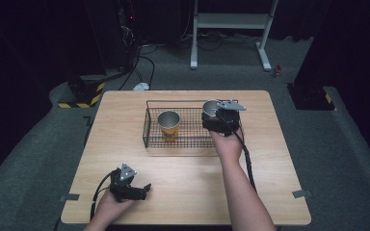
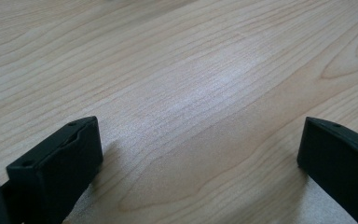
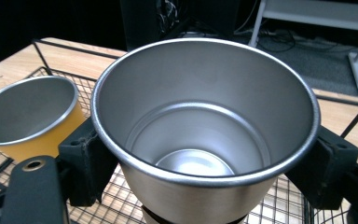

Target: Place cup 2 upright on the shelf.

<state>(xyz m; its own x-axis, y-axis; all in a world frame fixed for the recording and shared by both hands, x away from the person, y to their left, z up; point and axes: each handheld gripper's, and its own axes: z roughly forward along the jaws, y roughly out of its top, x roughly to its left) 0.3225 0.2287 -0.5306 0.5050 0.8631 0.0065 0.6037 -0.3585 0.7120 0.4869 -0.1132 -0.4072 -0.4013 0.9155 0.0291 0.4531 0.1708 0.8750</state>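
- The right gripper (image 3: 200,158) has its two black jaws clamped on either side of a shiny, empty stainless steel cup (image 3: 205,121), held upright (open mouth up).
- That cup sits over the right end of the black wire mesh basket (image 1: 149,122); whether its base touches the mesh is hard to tell.
- A steel-rimmed orange cup (image 1: 169,125) stands upright in the basket, just beside it.
- The left gripper (image 1: 142,191) rests low on the pale wooden table (image 2: 191,84), jaws spread wide and holding nothing.
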